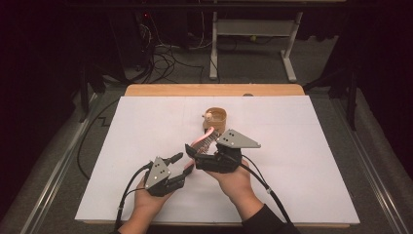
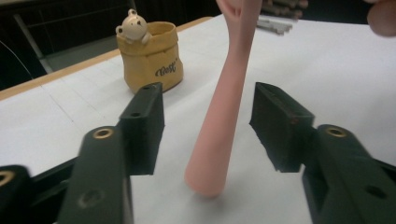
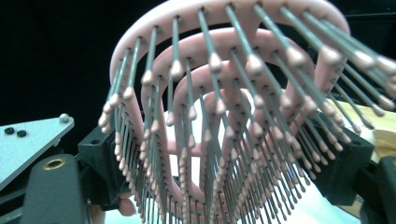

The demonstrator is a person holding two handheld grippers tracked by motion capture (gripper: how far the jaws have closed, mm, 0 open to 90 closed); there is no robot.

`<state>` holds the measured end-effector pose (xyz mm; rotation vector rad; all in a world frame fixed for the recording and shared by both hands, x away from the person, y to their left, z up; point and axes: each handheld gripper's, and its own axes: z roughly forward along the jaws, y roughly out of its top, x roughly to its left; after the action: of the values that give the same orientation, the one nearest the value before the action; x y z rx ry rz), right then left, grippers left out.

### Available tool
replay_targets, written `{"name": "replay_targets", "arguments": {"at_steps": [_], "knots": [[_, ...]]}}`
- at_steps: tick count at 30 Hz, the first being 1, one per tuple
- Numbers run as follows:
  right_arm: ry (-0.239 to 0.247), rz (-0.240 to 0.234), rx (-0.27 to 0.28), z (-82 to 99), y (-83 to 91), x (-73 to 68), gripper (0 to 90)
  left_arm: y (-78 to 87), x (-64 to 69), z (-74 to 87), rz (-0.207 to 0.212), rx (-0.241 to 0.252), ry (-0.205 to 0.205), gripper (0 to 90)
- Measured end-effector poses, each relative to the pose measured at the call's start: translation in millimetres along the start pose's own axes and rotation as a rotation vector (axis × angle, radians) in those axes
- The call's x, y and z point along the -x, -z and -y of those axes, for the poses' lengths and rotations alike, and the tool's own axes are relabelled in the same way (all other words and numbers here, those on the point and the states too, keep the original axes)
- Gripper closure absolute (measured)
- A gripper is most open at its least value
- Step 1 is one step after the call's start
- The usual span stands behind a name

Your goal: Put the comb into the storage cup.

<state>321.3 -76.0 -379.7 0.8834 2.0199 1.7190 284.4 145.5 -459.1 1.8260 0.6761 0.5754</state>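
A: Risk here: pink hairbrush (image 1: 206, 138) tipping or swinging loose, held at the bristle head alone by the right claw (image 3: 219, 186), clamped tight on it, above the tabletop (image 1: 311, 161) near the middle.

B: Left claw (image 2: 208, 128)?

A: Parted partway, pads clear of the brush handle (image 2: 224, 116), which runs between the jaws, untouched, tip resting near the surface.

B: Other hazards?

A: Closing off-centre, nudging the handle sideways. Also bent bristles (image 3: 243, 140) under that squeeze. Yellow bear pot (image 2: 150, 58) farther off, beyond the brush, well apart from the left claw.
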Motion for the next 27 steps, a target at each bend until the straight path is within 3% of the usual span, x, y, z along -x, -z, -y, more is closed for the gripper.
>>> {"name": "replay_targets", "arguments": {"at_steps": [3,6,11,21,27], "knots": [[0.004,0.012,0.005,-1.3,2.3,2.9,20.5,4.5,-2.0,5.0,0.021,0.024,0.016,43.4],[0.008,0.022,0.004,-1.9,4.3,5.6,20.5,6.4,-4.7,9.1,0.026,0.036,0.047,37.2],[0.02,0.039,0.0,-1.8,8.6,9.2,20.5,7.2,-6.5,12.7,0.037,0.033,0.062,32.5],[0.025,0.067,-0.003,-0.7,16.5,15.3,20.5,8.9,-11.0,13.4,0.024,0.046,0.085,24.8],[0.038,0.083,0.0,-2.9,24.0,19.2,20.5,10.3,-17.7,16.5,0.019,0.045,0.108,24.6]]}}
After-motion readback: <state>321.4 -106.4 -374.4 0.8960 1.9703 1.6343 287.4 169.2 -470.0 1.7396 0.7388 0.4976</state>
